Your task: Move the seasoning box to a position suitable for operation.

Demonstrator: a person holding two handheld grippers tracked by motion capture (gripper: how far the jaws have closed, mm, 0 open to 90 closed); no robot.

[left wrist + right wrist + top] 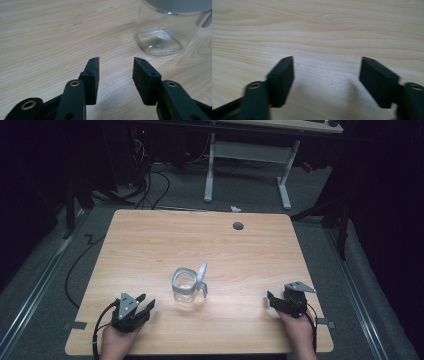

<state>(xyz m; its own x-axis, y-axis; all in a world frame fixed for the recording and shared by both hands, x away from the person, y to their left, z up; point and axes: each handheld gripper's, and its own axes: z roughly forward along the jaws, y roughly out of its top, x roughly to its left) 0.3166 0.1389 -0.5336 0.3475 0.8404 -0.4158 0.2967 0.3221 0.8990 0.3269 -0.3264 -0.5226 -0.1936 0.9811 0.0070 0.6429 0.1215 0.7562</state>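
Observation:
A clear glass jar [184, 289] with a grey hinged lid [202, 279] standing open sits near the middle of the wooden table [150, 240]. My left gripper [145, 303] rests at the front left, open, its jaws aimed toward the jar and holding nothing. In the left gripper view the jar [165, 32] stands just beyond and to the right of the left gripper [116, 66]. My right gripper [272, 299] lies at the front right, open and empty, well clear of the jar. The right gripper view has the right gripper [327, 67] over bare wood.
A round cable hole [238, 226] marks the table's far side. Beyond the table stands a white desk frame [245, 165] on grey carpet, with cables on the floor at the left. Metal rails run along both sides.

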